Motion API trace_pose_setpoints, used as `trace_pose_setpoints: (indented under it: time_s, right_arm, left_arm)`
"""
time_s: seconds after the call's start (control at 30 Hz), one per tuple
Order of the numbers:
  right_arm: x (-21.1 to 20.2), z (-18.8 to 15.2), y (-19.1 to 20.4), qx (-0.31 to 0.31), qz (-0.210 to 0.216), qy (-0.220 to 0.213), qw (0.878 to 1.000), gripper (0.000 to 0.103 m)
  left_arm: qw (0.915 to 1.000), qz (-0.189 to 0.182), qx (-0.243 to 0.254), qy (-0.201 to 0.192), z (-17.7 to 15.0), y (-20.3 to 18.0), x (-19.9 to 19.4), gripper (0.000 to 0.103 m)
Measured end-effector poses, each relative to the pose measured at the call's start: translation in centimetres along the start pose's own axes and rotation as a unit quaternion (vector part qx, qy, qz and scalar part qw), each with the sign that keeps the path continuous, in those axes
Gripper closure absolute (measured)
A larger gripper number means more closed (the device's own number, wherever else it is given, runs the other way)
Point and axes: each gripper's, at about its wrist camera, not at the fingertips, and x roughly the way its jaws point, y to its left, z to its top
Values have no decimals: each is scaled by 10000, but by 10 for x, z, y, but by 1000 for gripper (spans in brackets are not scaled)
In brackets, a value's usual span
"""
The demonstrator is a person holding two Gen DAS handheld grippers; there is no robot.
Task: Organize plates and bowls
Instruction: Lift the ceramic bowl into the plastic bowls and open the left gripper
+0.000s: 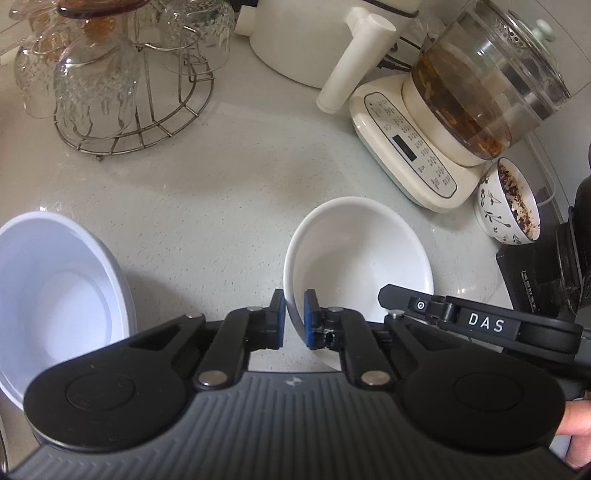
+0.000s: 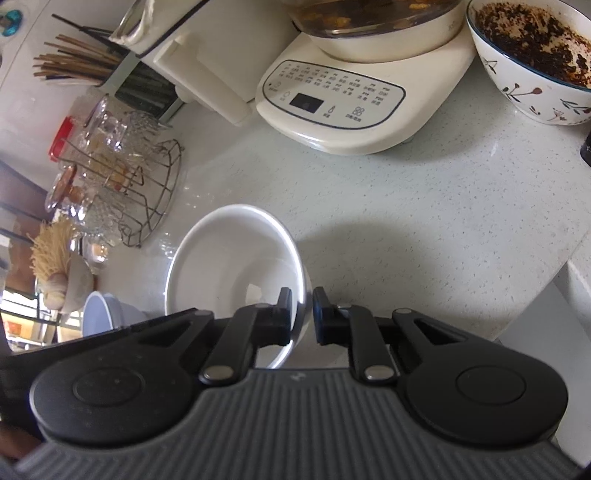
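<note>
A white bowl sits on the pale speckled counter. My left gripper is shut on its near-left rim, one blue pad inside and one outside. My right gripper is shut on the right rim of the same white bowl. Part of the right gripper's body shows in the left wrist view. A larger pale blue-white bowl stands to the left; it also shows small at the left of the right wrist view.
A cream kettle base with glass pot stands behind the bowl, also in the right wrist view. A patterned bowl with dark residue sits right of it. A wire rack of upturned glasses stands at the back left. A white appliance stands behind.
</note>
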Motion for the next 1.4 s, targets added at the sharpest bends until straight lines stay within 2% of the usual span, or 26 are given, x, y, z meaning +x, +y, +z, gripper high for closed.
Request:
trace_pose_setpoints:
  time_s: [0.4,0.57,0.97,1.13,1.4]
  right_arm:
    - [-17,-6,4,-56,88,-121,9999,90]
    - [-31,-8,8,185,169,-185,9995,90]
    - [-56,-27,45,-22,198,-440,9988,90]
    - [-67,-26,66,-203,283,-592,9976,90]
    - [-79,-28,102,-517,580,-737,9943,90]
  left_arm:
    - [9998,-114,63,-177,-9,-2,-20,92]
    - [9991,-222,195,-311,-14,-2,-38,92]
    - [9977,-378,101,-558,-27,16,-84,92]
    - [9957,-406,104,-821,-29,22,-111,92]
    - [9893,-488,-284,-1343,-35,46,-159,91]
